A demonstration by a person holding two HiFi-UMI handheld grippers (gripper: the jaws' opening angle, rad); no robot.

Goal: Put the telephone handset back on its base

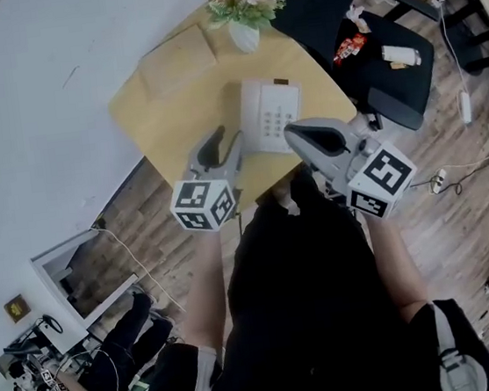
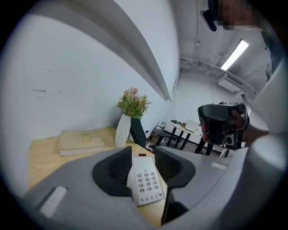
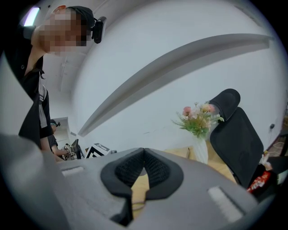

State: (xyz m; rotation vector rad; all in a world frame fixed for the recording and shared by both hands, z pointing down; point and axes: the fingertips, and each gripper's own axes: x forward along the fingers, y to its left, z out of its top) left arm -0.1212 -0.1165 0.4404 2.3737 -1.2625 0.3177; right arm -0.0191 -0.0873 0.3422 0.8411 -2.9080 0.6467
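Note:
A white telephone (image 1: pixel 270 114) with a keypad lies flat on the small wooden table (image 1: pixel 156 126). Its handset appears to rest along the left side of the base. My left gripper (image 1: pixel 225 144) hovers over the table's near edge, just left of the phone, with its jaws apart and empty. In the left gripper view the telephone (image 2: pixel 145 179) shows through the gap of the left gripper (image 2: pixel 143 152), lower down and apart from the pads. My right gripper (image 1: pixel 295 135) hangs at the phone's near right corner. The right gripper (image 3: pixel 143 152) has its tips touching, with nothing between them.
A tan book (image 1: pixel 177 61) lies at the table's far left. A white vase of flowers (image 1: pixel 244 35) stands at the far edge. A black office chair (image 1: pixel 389 75) with small items on its seat is right of the table. A white wall runs along the left.

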